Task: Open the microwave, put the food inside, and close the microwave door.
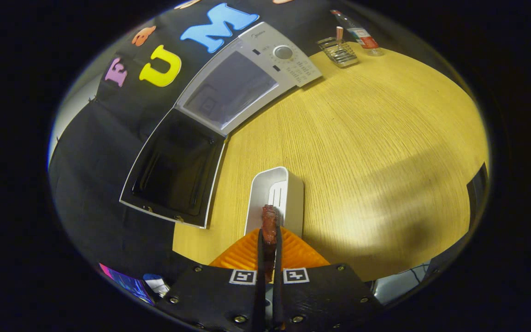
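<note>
With its fingers nearly together, the gripper (269,235) clamps a reddish-brown food piece (268,226) above the white tray (293,189); beyond, the microwave (247,78) stands with its door (173,170) open.

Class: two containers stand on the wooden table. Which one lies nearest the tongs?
The white tray, just ahead of the tongs, which grip a reddish piece of food. The wire rack stands far beyond, by the microwave.

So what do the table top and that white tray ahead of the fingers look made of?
Table: looks like wood or wood-look laminate, pale yellow with fine straight grain lines, matt. Tray: probably plastic, smooth plain white with rounded corners. The gripper is shut on the food.
</note>
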The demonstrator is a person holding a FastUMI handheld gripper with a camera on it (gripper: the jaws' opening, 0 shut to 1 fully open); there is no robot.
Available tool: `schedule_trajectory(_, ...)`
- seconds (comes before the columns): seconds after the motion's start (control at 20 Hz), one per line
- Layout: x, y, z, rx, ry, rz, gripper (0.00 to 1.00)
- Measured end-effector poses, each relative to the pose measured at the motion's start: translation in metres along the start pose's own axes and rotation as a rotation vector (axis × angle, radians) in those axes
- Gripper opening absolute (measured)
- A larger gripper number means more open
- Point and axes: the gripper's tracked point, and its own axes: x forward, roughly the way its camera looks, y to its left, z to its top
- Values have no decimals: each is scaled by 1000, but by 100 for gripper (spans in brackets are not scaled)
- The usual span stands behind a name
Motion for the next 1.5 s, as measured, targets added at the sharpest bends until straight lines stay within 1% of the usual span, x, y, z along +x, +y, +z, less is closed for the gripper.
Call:
schedule_trajectory(0.05,5,1,-5,-5,-2,11,6)
schedule_trajectory(0.2,2,5,-2,-12,-6,21,7)
schedule_trajectory(0.35,-5,17,9,34,-44,50,7)
schedule_trajectory(0.5,-14,29,36,51,-110,63,6)
schedule_trajectory(0.6,-16,41,60,25,-166,68,7)
schedule_trajectory(0.7,-14,58,82,12,-203,95,6)
schedule_trajectory(0.9,2,89,125,-23,-264,132,6)
schedule_trajectory(1.1,26,111,159,-59,-310,148,6)
schedule_trajectory(1.25,48,125,181,-49,-340,170,6)
schedule_trajectory(1.5,91,132,216,-16,-385,178,6)
